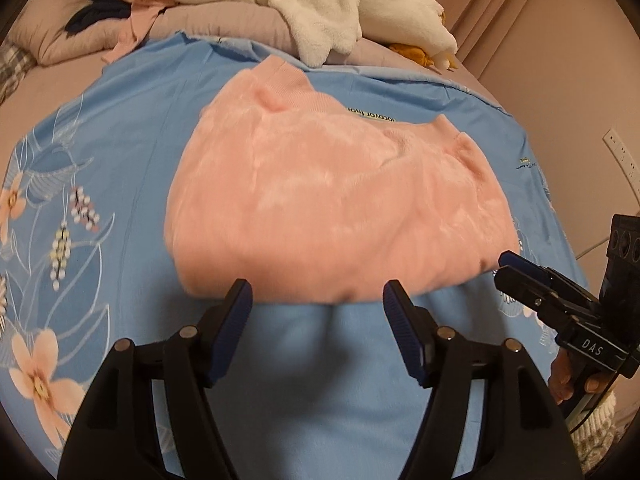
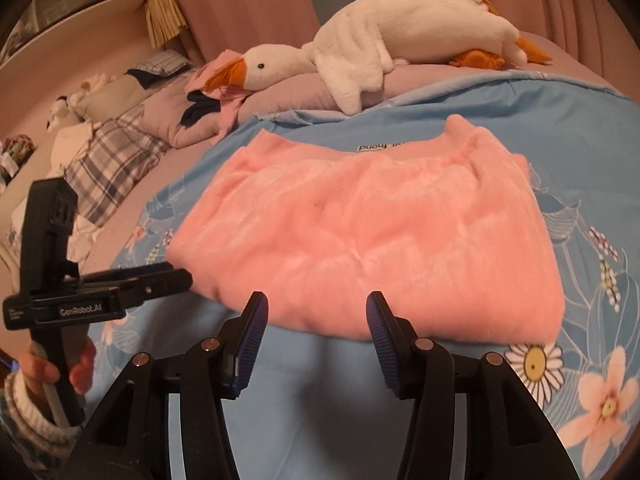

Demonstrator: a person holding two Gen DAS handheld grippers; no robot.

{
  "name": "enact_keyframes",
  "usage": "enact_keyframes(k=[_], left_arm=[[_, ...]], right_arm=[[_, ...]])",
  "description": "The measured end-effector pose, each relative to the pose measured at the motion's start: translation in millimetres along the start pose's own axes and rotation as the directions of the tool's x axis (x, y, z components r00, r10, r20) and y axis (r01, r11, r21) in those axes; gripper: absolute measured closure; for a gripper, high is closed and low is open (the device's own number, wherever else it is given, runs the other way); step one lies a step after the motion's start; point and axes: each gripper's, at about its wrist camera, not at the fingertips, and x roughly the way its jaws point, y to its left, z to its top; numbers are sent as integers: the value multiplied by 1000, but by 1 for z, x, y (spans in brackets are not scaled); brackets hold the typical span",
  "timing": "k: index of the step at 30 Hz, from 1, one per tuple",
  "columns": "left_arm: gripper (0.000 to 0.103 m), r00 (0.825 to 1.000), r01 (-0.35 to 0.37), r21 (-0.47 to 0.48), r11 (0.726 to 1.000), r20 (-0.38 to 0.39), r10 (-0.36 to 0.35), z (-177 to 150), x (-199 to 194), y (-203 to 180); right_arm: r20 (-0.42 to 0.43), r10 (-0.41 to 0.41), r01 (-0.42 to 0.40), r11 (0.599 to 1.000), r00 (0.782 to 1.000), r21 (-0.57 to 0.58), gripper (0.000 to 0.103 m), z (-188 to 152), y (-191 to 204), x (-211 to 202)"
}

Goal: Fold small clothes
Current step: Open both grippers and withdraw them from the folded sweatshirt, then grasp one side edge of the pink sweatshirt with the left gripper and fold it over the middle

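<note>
The left gripper (image 1: 318, 296) points toward twelve o'clock, tilted downward, its blue-padded jaws apart with nothing between them. The right gripper (image 2: 316, 308) sits at its three o'clock, likewise spread and empty. Each is gripped by a hand (image 2: 60, 368) in what looks like a knitted cuff.

Folded pink fleece top on a blue floral sheet, seen over parted jaws.

The left gripper (image 1: 318, 300) stands with jaws apart at six o'clock, nothing between its pads, just short of the pink fleece top (image 1: 328, 200) at centre on the blue floral sheet (image 1: 80, 168). At four o'clock the right gripper (image 1: 505, 267) nears the top's corner; its jaws look slightly parted, though blur hides the gap. A white plush goose (image 1: 320, 4) lies at twelve o'clock.
</note>
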Motion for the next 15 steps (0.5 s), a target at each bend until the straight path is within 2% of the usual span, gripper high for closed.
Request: enact_keyframes(k=[2,4,7,10,15], left_arm=[[30,1000,26,-33,999,-8,-26,-4,-2,5],[27,998,68,-110,992,-5,-69,-10,-3,17],[27,994,111,-226,968,10,-112,-16,-4,37],[27,982,186,-378,907,47,-181,-22,-1,66],[27,966,256,-512,820,96,-242,-25,13,88]], right_arm=[[2,9,-9,1000,1000,13,51,-1,0,-2],[0,18,-18,1000,1000,21,50,-2,1,-2],[2,28,-28,999,1000,29,39,-7,5,-5],[6,43,-43,999,999,25,39,-8,7,-5],[10,51,-51,998,999,24,39,-8,11,2]])
